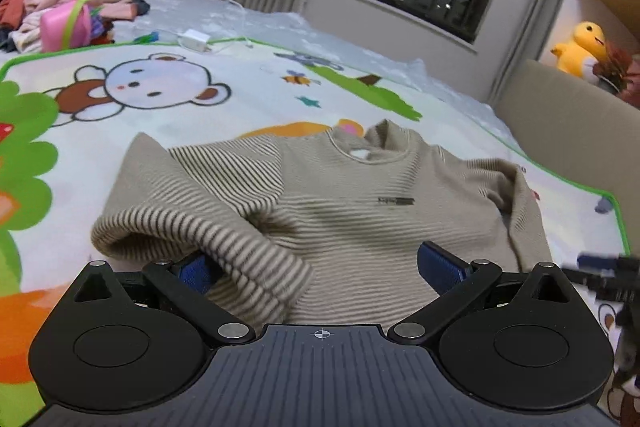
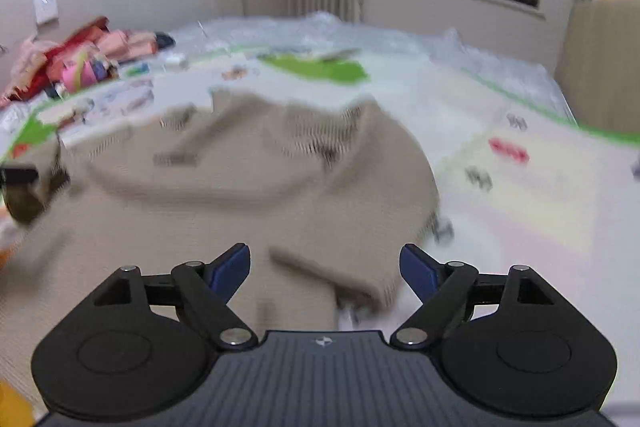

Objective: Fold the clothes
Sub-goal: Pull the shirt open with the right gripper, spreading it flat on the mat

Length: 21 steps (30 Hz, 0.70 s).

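Note:
A beige ribbed sweater (image 1: pixel 360 203) lies face up on the cartoon blanket (image 1: pixel 168 87), collar pointing away. Its left sleeve (image 1: pixel 208 227) is folded inward, and the cuff drapes over the left blue pad (image 1: pixel 196 273) of my left gripper (image 1: pixel 318 267). That gripper stands open at the sweater's near hem. In the blurred right wrist view the sweater (image 2: pixel 248 187) fills the middle. My right gripper (image 2: pixel 324 267) is open over the sweater's near right part, fingers wide apart. At the right edge of the left wrist view the right gripper (image 1: pixel 600 275) shows as a dark blur.
A pile of pink and red clothes (image 1: pixel 52 7) with a pink bag (image 1: pixel 66 27) sits at the back left. A white charger (image 1: pixel 194 39) lies on the blanket's far edge. A beige padded board (image 1: pixel 568 131) and a yellow plush toy (image 1: pixel 580 47) stand at the right.

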### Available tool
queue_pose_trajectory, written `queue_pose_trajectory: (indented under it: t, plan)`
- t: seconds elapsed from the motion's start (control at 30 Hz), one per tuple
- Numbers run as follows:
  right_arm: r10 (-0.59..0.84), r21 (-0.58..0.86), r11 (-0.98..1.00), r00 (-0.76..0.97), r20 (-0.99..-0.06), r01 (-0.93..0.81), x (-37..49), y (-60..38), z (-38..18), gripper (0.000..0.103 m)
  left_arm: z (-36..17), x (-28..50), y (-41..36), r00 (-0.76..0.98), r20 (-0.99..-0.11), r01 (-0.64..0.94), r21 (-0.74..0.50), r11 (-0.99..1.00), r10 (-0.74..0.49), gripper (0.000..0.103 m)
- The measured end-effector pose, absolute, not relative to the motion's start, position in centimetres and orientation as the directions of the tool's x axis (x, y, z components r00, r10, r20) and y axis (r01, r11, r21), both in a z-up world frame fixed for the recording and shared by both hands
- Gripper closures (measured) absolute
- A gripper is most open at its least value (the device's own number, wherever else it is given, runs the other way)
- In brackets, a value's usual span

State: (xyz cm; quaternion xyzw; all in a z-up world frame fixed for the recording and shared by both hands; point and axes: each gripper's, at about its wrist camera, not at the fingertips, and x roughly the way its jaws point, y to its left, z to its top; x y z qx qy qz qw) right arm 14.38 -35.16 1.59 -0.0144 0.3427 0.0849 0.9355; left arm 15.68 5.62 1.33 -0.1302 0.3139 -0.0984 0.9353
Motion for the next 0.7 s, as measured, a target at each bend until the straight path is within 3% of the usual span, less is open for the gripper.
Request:
queue_pose_trajectory:
  t: [0.03, 0.13, 0.17, 0.23, 0.33, 0.5, 0.6, 0.7]
  plan:
    - [0.149, 0.048, 0.987, 0.736, -0.661, -0.156, 13.8, -35.6, 0.9, 0.02, 1.2, 15.6, 5.5, 0.78, -0.566, 0.102, -0.308, 0.946, -0.268, 0.0]
    - [0.209, 0.174, 0.977, 0.694, -0.689, -0.121, 12.5, -36.3, -1.4, 0.047, 0.6, 15.1, 5.2, 0.75, -0.59, 0.124, -0.319, 0.94, -0.299, 0.0]
    - [0.22, 0.172, 0.975, 0.698, -0.682, -0.139, 11.7, -36.1, -1.4, 0.065, 0.2, 14.9, 5.0, 0.73, -0.602, 0.137, -0.335, 0.932, -0.324, 0.0]
    - [0.291, 0.25, 0.955, 0.668, -0.685, -0.16, 10.6, -36.1, -1.0, 0.085, -0.8, 14.6, 4.7, 0.674, -0.633, 0.154, -0.384, 0.911, -0.381, 0.0]
    - [0.372, 0.328, 0.926, 0.598, -0.71, -0.186, 8.4, -36.3, -1.1, 0.088, -2.2, 13.4, 4.5, 0.628, -0.659, 0.19, -0.385, 0.903, -0.414, 0.0]
    - [0.414, 0.331, 0.91, 0.54, -0.733, -0.25, 4.8, -36.8, 0.0, 0.088, -2.1, 10.6, 4.8, 0.568, -0.686, 0.302, -0.34, 0.891, -0.455, 0.0]
    - [0.281, 0.165, 0.958, 0.654, -0.702, -0.234, 3.9, -37.0, 2.0, 0.086, -1.5, 9.5, 5.1, 0.53, -0.701, 0.337, -0.342, 0.877, -0.477, 0.0]
    - [0.144, -0.058, 0.971, 0.764, -0.629, -0.232, 4.4, -36.0, 3.6, 0.066, -0.9, 9.2, 5.4, 0.536, -0.689, 0.334, -0.357, 0.872, -0.487, 0.0]
